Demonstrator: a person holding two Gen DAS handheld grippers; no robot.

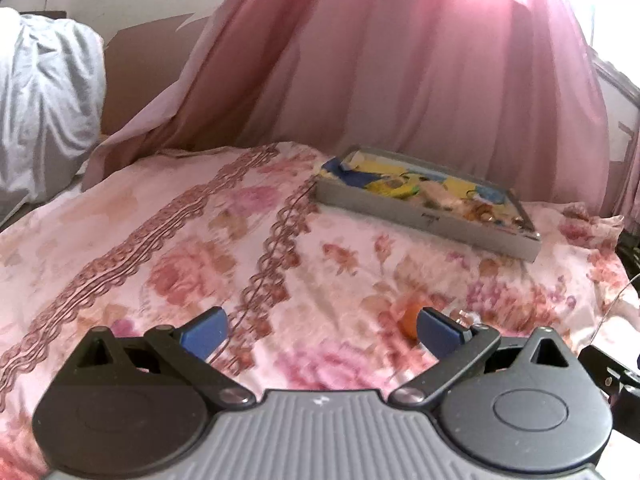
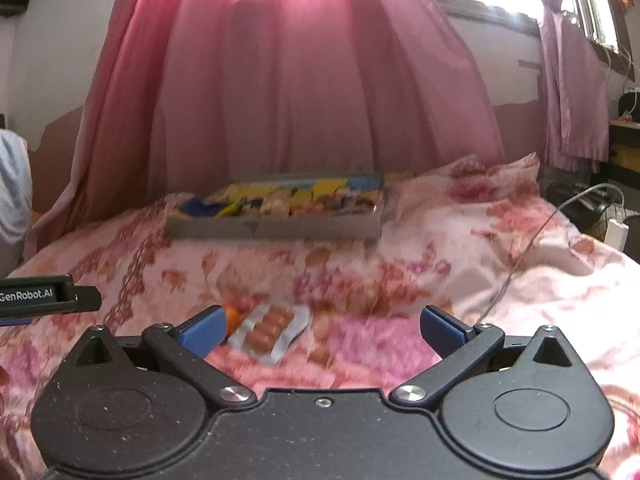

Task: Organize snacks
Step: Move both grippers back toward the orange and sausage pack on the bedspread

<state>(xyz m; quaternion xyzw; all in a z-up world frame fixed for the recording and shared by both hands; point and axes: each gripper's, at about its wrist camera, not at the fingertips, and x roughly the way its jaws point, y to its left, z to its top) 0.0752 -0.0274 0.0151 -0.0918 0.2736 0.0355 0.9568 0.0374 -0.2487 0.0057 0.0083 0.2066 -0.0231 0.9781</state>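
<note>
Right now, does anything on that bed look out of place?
Yes: a clear pack of brown snacks and a small orange item lie loose on the floral bedspread, apart from the grey tray holding the other packets.

Orange snack (image 1: 410,322) half hidden behind the left gripper's right fingertip (image 1: 438,330); tray (image 2: 276,229) contents too blurred to identify; wrapped pack (image 2: 272,330) smeared by motion
</note>
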